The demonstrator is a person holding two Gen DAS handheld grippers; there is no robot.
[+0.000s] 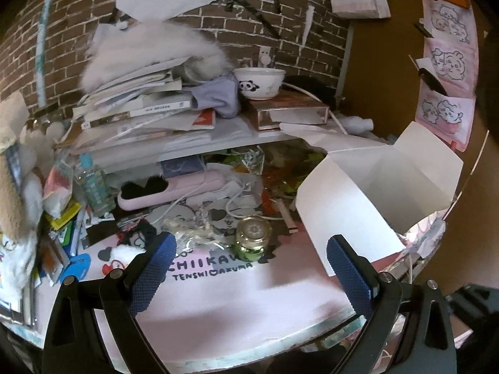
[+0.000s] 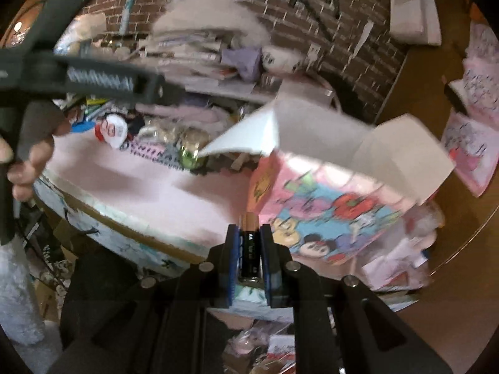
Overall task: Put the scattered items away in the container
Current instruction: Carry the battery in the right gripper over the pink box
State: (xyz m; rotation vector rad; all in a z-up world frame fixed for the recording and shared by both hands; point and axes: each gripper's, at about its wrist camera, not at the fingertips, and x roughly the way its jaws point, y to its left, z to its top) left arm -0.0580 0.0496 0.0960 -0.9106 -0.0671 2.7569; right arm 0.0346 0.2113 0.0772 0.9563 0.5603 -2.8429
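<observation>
My right tongs (image 2: 249,243) gripped the battery (image 2: 249,241), long axis pointing forward; the open box (image 2: 402,152) lay ahead and right. Left tongs (image 1: 249,268) gaped empty near the green jar (image 1: 252,239).

1. Brick wall (image 1: 218,25) straight ahead, dark brown with pale mortar, papers and black strips hanging on it.
2. To the right, a plain brown wall (image 1: 383,71) with pink cartoon sheets (image 1: 449,62) clipped in a column.
3. A white shelf (image 1: 243,138) runs below the bricks, piled with books (image 1: 140,103) and a panda bowl (image 1: 260,82).
4. Pink desk mat (image 1: 234,296) in front, dim light, soft shadows across it.
</observation>
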